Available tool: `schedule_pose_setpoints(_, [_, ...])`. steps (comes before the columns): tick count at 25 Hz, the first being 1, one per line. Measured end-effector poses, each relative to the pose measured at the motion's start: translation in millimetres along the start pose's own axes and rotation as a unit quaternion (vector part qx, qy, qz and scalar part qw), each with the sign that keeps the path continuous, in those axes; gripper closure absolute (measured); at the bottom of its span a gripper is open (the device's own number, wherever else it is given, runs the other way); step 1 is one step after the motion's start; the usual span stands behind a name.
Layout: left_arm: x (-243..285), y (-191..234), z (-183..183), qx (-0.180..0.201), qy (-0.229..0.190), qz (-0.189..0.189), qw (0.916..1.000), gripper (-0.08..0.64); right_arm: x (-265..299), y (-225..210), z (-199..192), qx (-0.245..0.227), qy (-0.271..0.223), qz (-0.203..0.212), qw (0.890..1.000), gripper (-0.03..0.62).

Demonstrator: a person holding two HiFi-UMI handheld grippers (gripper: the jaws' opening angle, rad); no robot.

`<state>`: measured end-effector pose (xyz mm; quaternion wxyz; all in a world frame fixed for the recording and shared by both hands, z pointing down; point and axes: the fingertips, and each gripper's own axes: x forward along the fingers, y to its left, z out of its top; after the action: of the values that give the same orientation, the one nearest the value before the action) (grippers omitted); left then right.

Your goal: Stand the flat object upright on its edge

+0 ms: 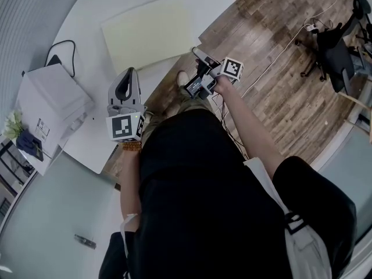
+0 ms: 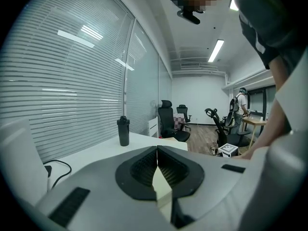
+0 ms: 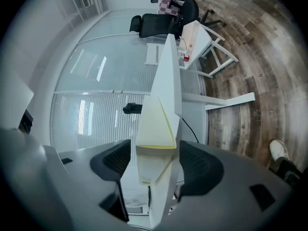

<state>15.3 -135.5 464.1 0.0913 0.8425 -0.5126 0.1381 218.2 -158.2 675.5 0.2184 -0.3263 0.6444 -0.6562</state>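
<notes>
A pale yellow flat pad (image 1: pixel 148 36) lies flat on the white table (image 1: pixel 87 16), its near corner by the table's edge. My right gripper (image 1: pixel 197 57) is at that edge. In the right gripper view, which is turned on its side, the pad (image 3: pixel 156 124) and the table edge (image 3: pixel 169 66) run between the jaws of my right gripper (image 3: pixel 154 162); they stand wide open and the pads do not press on it. My left gripper (image 1: pixel 131 71) hovers over the table's near part, shut with nothing in it (image 2: pixel 157 165). A sliver of the pad (image 2: pixel 162 189) shows beyond its jaws.
A white box (image 1: pixel 49 97) and a black cable (image 1: pixel 64 48) sit at the table's left. A black bottle (image 2: pixel 123 131) stands on the far end of the table. Office chairs (image 1: pixel 337 45) stand on the wooden floor (image 1: pixel 279 68) to the right.
</notes>
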Motion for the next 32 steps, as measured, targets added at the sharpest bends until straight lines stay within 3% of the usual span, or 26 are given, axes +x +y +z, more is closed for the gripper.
schedule_pose_setpoints(10, [0, 6, -3, -0.012, 0.002, 0.009, 0.9999, 0.552, 7, -10, 1, 0.017, -0.006, -0.016, 1.0, 0.305])
schedule_pose_setpoints(21, [-6, 15, -8, -0.016, 0.005, 0.019, 0.9997, 0.552, 9, -7, 1, 0.028, -0.018, 0.005, 0.999, 0.324])
schedule_pose_setpoints(32, [-10, 22, -13, -0.022, 0.005, 0.025, 0.9994, 0.552, 8, -4, 4, 0.005, -0.016, -0.013, 1.0, 0.333])
